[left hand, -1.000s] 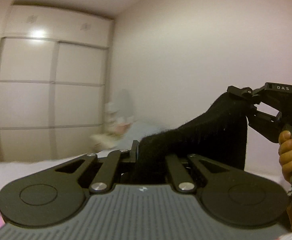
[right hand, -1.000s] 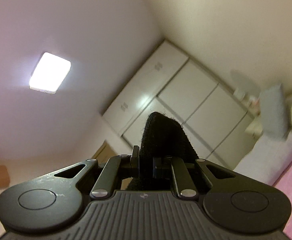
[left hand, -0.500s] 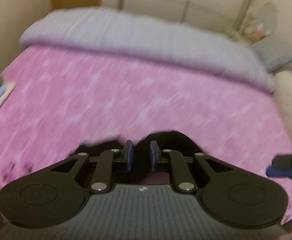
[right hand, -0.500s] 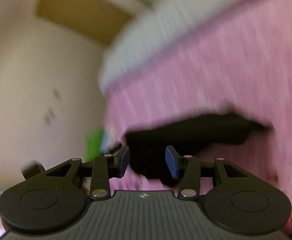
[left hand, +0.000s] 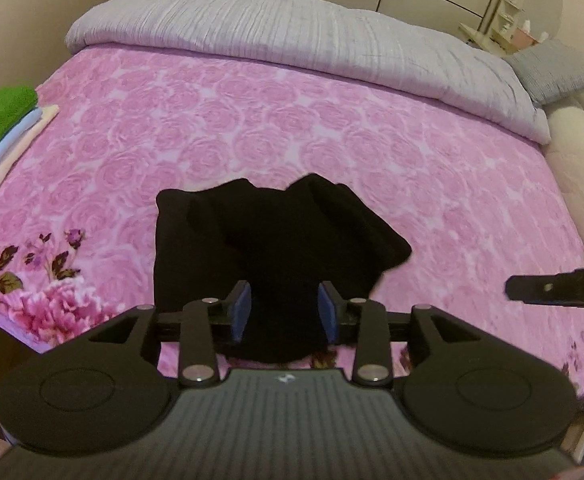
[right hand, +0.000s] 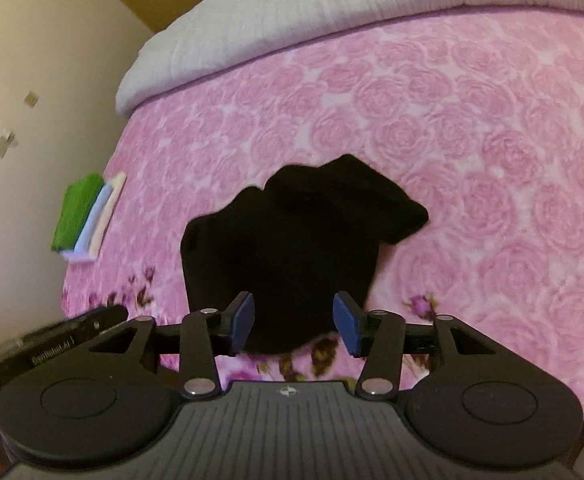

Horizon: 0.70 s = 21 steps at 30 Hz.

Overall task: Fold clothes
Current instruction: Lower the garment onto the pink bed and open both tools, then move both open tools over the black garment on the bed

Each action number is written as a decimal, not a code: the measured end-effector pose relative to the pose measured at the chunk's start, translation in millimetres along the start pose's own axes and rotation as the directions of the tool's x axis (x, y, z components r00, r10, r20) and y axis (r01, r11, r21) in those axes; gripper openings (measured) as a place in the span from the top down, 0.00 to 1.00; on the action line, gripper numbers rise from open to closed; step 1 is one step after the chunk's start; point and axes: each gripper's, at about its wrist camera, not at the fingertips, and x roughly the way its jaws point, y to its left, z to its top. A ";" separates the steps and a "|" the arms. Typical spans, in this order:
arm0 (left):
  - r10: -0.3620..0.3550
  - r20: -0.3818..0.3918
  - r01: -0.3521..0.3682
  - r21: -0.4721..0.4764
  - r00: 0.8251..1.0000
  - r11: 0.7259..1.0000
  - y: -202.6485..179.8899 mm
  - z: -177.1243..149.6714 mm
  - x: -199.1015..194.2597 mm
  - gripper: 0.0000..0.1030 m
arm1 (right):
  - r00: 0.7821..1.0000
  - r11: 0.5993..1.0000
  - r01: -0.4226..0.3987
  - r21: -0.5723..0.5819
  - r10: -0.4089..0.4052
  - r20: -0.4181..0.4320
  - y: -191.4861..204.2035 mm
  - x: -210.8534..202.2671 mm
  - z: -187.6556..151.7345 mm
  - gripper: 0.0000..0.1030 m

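A: While the black garment (left hand: 275,240) slumps soft and light on the bed's (left hand: 372,152) near edge, the left gripper (left hand: 283,312) and right gripper (right hand: 294,318) have just been opening, nothing pinched

B: Limp knit, I'd pinch its far corners

The black garment (left hand: 275,236) lies in a loose, rumpled heap on the pink rose-patterned bedspread (left hand: 332,120), close to the bed's near edge. Its fabric is dark and matte, so folds barely show. The left side runs fairly straight toward the near edge, while the far side bunches into 2 rounded humps. A thicker lobe sticks out to the right. The near part hangs toward the bedspread's flowered border.
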 end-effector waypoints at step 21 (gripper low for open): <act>0.123 0.030 -0.123 0.014 0.992 0.992 -24.8 -81.9 -89.0 0.58 | 0.998 0.992 0.027 -0.125 -0.033 -0.047 14.8 -43.1 -99.3 0.43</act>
